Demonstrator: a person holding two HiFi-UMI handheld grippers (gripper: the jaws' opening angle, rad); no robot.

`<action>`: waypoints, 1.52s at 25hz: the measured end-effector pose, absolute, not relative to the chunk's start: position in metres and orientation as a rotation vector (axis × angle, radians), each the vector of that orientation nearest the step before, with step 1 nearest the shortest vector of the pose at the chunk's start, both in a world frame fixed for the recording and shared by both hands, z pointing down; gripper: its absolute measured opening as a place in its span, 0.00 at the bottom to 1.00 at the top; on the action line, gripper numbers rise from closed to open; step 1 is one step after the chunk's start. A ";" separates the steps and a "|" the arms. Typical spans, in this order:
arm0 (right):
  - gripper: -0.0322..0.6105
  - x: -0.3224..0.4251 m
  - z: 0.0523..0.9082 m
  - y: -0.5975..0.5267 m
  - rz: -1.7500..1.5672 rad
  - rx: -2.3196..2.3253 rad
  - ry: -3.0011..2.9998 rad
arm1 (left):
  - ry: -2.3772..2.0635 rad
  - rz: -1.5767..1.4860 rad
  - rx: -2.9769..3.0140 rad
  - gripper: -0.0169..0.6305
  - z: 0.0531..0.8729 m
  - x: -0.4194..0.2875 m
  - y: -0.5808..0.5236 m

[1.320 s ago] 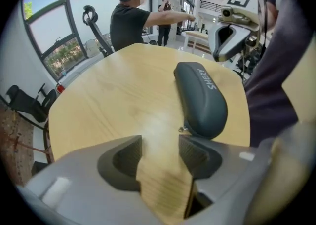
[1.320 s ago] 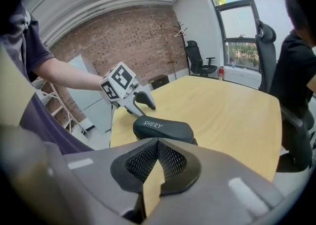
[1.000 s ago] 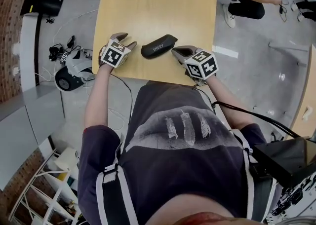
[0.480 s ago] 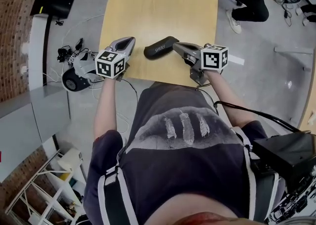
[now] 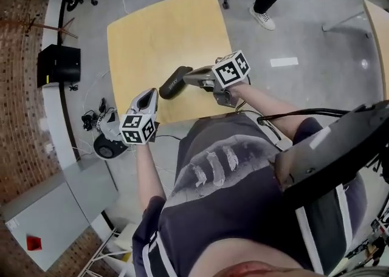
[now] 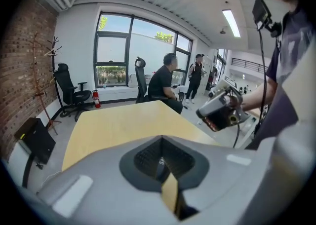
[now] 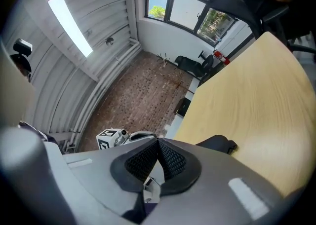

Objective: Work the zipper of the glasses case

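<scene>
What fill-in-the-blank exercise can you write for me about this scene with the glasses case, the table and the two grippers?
1. The glasses case on the wooden table is ____ in colour.
2. Of the left gripper and the right gripper, the ____ one is nearer the case in the head view.
3. The fingers of both grippers are ____ (open or shut).
4. In the left gripper view, the fire extinguisher is ____ in colour.

Missing words: black; right; shut; red.

An office: swivel chairs (image 6: 66, 88), brick wall (image 6: 24, 66), windows (image 6: 116, 46).
</scene>
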State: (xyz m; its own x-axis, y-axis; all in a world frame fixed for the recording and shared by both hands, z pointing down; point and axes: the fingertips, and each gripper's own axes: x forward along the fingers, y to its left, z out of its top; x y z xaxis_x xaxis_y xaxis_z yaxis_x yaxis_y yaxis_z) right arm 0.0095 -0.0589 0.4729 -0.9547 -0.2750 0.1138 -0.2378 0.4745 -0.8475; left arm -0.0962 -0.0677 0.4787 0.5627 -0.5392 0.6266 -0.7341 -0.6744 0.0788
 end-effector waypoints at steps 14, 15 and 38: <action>0.05 -0.011 0.463 -0.011 -1.549 0.025 2.670 | -1.210 0.899 2.343 0.02 0.474 -0.084 0.015; 0.05 -0.014 0.465 -0.007 -1.551 0.040 2.681 | -1.224 0.899 2.335 0.02 0.475 -0.085 0.021; 0.05 -0.123 0.376 0.088 -1.194 -0.160 2.878 | -1.132 0.303 2.598 0.03 0.402 -0.149 0.111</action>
